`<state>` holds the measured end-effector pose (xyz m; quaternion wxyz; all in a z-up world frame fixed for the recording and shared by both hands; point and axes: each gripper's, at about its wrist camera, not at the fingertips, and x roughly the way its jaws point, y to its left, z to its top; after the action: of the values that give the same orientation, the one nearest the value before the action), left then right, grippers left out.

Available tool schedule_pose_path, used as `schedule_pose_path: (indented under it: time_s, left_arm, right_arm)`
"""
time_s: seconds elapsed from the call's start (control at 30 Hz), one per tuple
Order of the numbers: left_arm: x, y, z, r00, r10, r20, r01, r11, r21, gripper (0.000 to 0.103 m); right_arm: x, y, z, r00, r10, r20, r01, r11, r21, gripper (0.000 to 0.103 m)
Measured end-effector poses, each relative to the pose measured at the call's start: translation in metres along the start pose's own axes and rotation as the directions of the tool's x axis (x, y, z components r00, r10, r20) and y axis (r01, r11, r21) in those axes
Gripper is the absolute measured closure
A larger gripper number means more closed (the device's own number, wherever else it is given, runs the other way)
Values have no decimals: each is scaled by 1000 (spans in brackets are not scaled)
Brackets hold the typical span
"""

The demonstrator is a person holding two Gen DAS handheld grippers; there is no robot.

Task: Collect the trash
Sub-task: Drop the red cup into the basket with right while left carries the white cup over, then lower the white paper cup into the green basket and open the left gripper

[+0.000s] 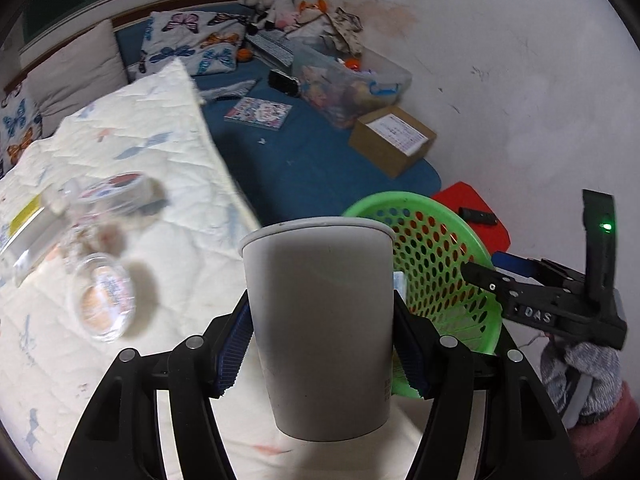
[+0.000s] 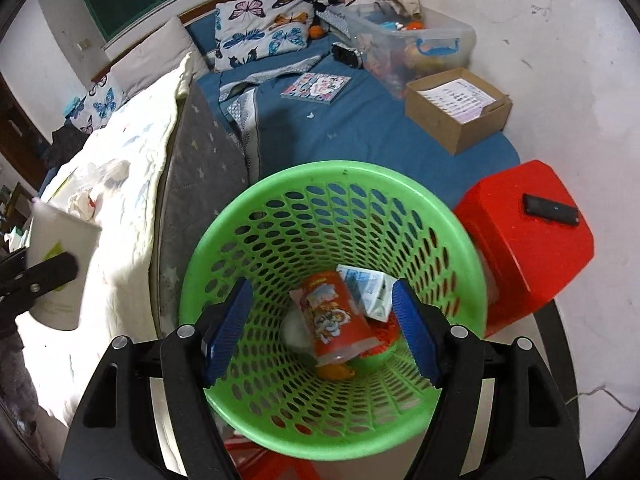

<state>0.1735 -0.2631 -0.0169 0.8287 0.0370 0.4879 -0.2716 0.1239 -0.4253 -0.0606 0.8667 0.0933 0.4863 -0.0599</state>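
Observation:
My left gripper is shut on a white paper cup, held upright above the cream quilt just left of the green mesh basket. The cup also shows at the left edge of the right wrist view. My right gripper is open and empty, hovering over the mouth of the basket. Inside the basket lie a red snack cup, a white wrapper and other scraps. Clear plastic containers and wrappers lie on the quilt to the left.
A red stool with a black remote stands right of the basket. A cardboard box, a clear toy bin, a book and butterfly pillows lie on the blue bed.

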Motion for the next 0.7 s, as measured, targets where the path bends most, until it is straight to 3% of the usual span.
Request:
schedule_pose_path:
  time_s: [0.37,0.7]
  left_arm:
    - [36,-41,2,998,-7,-58,10,998,64,39]
    - [40,-49,-3,998,-24,-65,29,997,70,34]
  right_arm:
    - [-23,-7,-20,999,-12,41,12,1000,5,30]
    - [-32,-2,-26,998,-22,55,23,1000,-12,30]
